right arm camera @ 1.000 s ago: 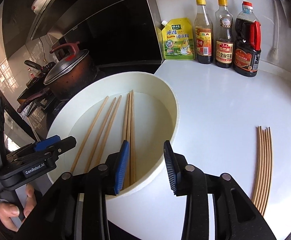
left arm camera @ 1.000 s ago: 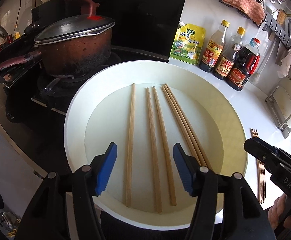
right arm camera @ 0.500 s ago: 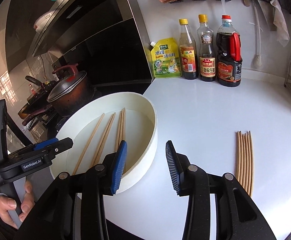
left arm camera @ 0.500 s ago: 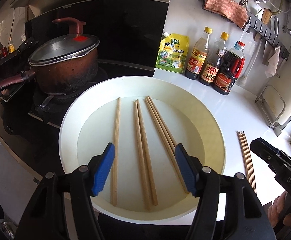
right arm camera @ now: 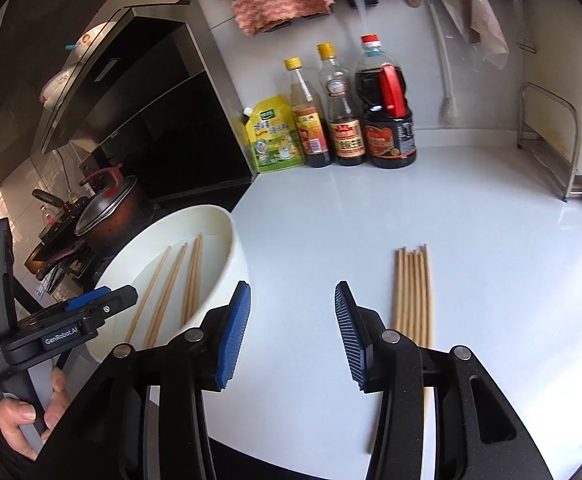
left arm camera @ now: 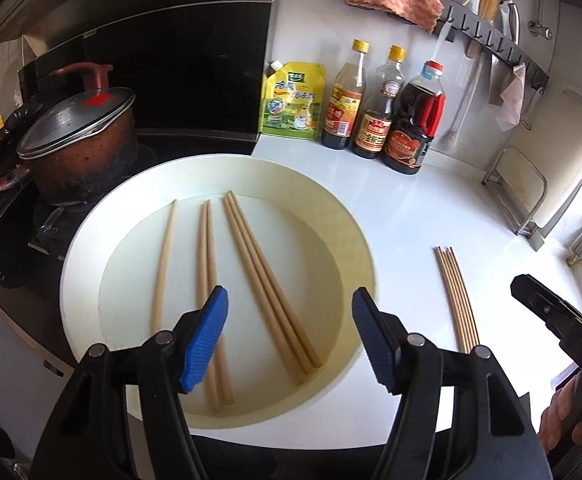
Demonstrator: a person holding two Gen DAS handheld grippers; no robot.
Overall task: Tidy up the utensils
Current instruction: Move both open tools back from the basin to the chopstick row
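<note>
A white round basin (left arm camera: 355,232) (right arm camera: 231,240) sits at the counter's left end with several wooden chopsticks (left arm camera: 267,284) (right arm camera: 191,276) lying loose in it. A neat row of several more chopsticks (left arm camera: 457,296) (right arm camera: 413,292) lies on the white counter to its right. My left gripper (left arm camera: 287,336) hovers over the basin's near side, its jaws opening with nothing between them. My right gripper (right arm camera: 289,336) hangs above bare counter between the basin and the row, jaws also opening and empty. Each gripper (left arm camera: 559,328) (right arm camera: 51,328) shows at the edge of the other's view.
A lidded brown pot (left arm camera: 79,140) stands on the stove left of the basin. A yellow pouch (left arm camera: 293,104) and three sauce bottles (left arm camera: 387,108) line the back wall. A metal rack (right arm camera: 551,148) stands at the right. A rail above holds a cloth (right arm camera: 283,0) and utensils.
Both grippers have pulled back and upward, so basin and counter look smaller. The right gripper swung right, from over the basin's rim to the counter. Both jaws have widened slightly.
</note>
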